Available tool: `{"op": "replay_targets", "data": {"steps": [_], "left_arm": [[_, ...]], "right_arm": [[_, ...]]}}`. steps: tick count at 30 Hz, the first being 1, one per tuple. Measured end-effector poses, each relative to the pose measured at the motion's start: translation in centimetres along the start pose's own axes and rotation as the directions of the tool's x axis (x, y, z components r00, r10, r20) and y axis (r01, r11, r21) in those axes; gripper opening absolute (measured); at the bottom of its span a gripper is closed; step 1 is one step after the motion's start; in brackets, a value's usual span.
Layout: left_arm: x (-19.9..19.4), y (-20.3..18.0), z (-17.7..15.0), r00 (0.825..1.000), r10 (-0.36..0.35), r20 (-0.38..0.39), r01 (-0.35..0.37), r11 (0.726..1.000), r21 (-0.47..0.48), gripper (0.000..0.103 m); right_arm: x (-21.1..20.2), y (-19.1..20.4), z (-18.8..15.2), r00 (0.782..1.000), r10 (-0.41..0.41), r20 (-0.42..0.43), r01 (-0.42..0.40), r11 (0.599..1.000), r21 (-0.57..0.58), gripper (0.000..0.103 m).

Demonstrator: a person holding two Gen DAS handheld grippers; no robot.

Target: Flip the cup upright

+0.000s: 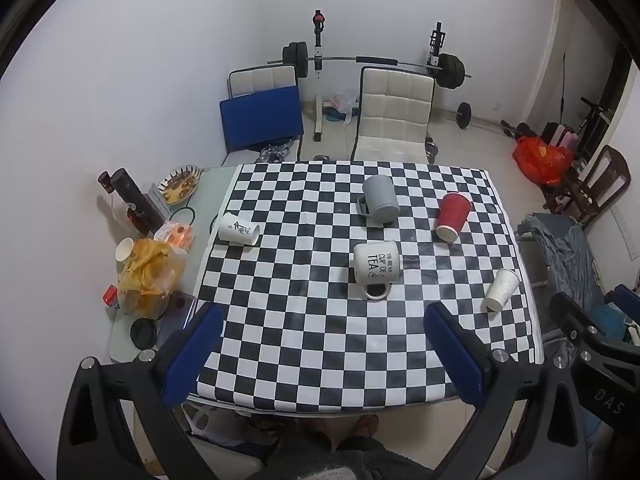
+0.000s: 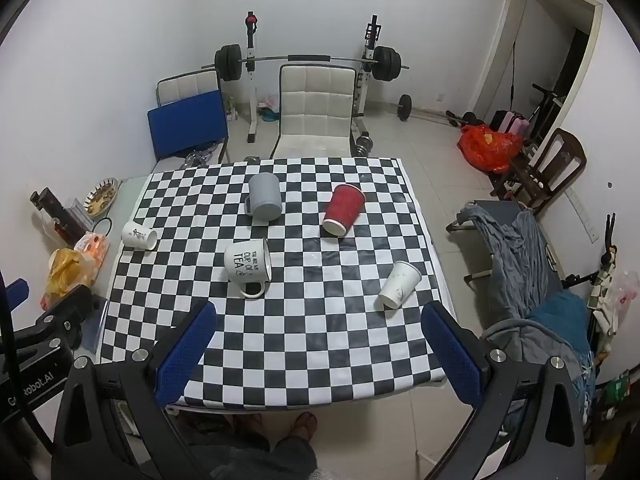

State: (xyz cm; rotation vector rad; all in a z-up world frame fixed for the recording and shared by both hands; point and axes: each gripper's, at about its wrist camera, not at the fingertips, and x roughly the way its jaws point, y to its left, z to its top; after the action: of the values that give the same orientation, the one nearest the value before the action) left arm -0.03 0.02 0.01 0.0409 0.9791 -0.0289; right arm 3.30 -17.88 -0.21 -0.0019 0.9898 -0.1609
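Left wrist view
Left gripper (image 1: 322,322): blue-padded jaws spread wide, nothing in them, hanging over the near edge of the black-and-white checkered tablecloth (image 1: 304,344).
White ceramic "CUP OF TEA" mug (image 1: 376,267): lying on its side mid-cloth, handle toward the gripper.
Grey plastic mug (image 1: 380,199): upside down, just behind the tea mug.
Red paper cup (image 1: 452,211): tipped over, right of the grey one.

Right wrist view
Right gripper (image 2: 318,320): also wide open and empty.
Small white paper cup (image 2: 399,285): on its side, right of the tea mug (image 2: 247,265).
White printed cup (image 2: 139,235): lying left of the tea mug, at the cloth's edge.
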Motion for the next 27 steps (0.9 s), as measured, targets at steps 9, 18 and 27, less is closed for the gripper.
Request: {"op": "replay_targets", "data": {"steps": [9, 18, 27], "left_arm": [[0.02, 0.01, 0.02, 1.0, 0.0, -0.001, 0.0, 1.0, 0.001, 0.103], [0.01, -0.01, 0.02, 1.0, 0.002, 0.002, -0.002, 1.0, 0.001, 0.103], [-0.02, 0.01, 0.01, 1.0, 0.002, 0.005, -0.002, 1.0, 0.0, 0.103]], "right_arm": [[-0.14, -0.07, 0.04, 1.0, -0.001, 0.003, 0.001, 1.0, 0.001, 0.103], [-0.07, 0.0, 0.16, 1.0, 0.0, 0.004, 0.0, 1.0, 0.002, 0.103], [-0.15, -0.08, 0.21, 1.0, 0.0, 0.006, 0.0, 1.0, 0.001, 0.103]]}}
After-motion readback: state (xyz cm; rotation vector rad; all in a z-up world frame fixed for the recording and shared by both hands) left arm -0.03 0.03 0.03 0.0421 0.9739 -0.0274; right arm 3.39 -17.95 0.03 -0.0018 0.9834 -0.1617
